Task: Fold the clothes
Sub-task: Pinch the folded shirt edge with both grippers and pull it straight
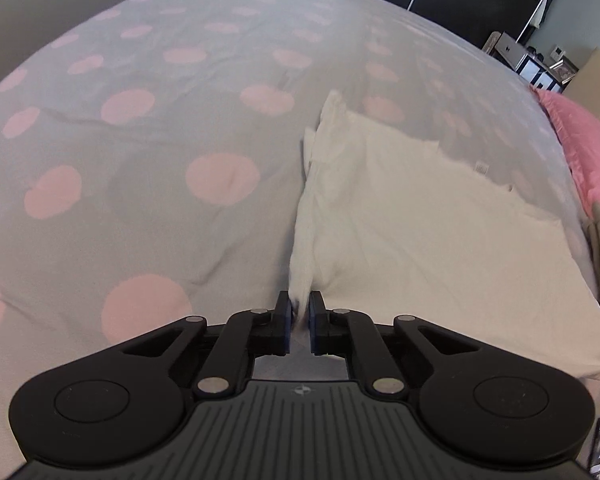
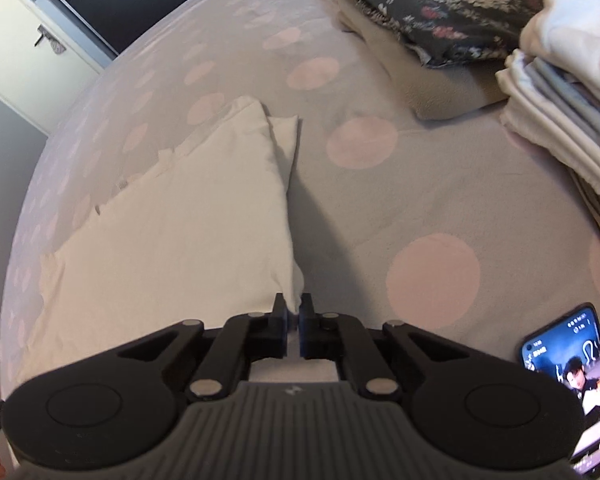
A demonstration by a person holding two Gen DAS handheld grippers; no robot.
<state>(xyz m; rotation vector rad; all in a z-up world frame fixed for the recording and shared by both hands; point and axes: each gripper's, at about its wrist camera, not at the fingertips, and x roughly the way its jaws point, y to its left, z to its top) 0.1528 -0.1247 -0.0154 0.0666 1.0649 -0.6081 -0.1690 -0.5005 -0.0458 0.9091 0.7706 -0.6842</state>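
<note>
Both the left gripper (image 1: 300, 320) and right gripper (image 2: 294, 322) pinched near corners of the half-folded white garment (image 1: 420, 220) on the bedspread (image 1: 140, 160); beyond it lay finished folded stacks (image 2: 560, 128), so more folds seemingly remained.

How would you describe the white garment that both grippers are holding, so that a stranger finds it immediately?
Start from the bed cover, grey with big pink dots. The white garment lies spread on it, alone in the middle, with the left gripper and the right gripper each shut on a near corner. Unlike the floral garment and the pale folded stack at the bed's edge, it is not stacked.
</note>
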